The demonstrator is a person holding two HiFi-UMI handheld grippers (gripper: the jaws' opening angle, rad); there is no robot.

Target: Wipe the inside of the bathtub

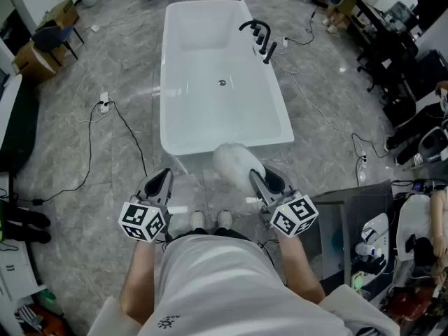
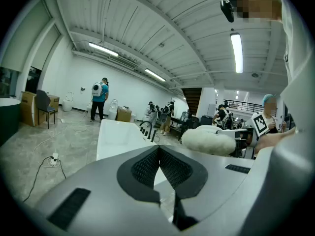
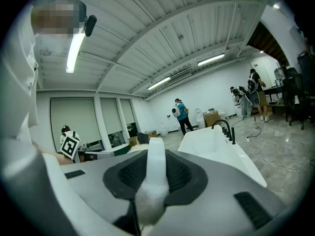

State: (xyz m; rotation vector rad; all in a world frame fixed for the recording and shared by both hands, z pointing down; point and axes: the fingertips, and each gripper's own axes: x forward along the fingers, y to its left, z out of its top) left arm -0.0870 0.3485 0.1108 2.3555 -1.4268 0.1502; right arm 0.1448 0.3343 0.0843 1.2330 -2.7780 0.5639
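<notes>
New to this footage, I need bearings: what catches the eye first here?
A white bathtub stands empty mid-floor, black faucet on its right rim. At its near end, the right gripper clamps the handle of a fluffy white duster; the left gripper is shut on nothing.

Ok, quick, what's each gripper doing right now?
Left gripper: shut, nothing between its jaws.
Right gripper: shut on the handle of the fluffy white duster.

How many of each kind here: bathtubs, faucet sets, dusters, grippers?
bathtub: 1
black faucet set: 1
fluffy white duster: 1
grippers: 2, the left gripper and the right gripper
Total: 5
</notes>
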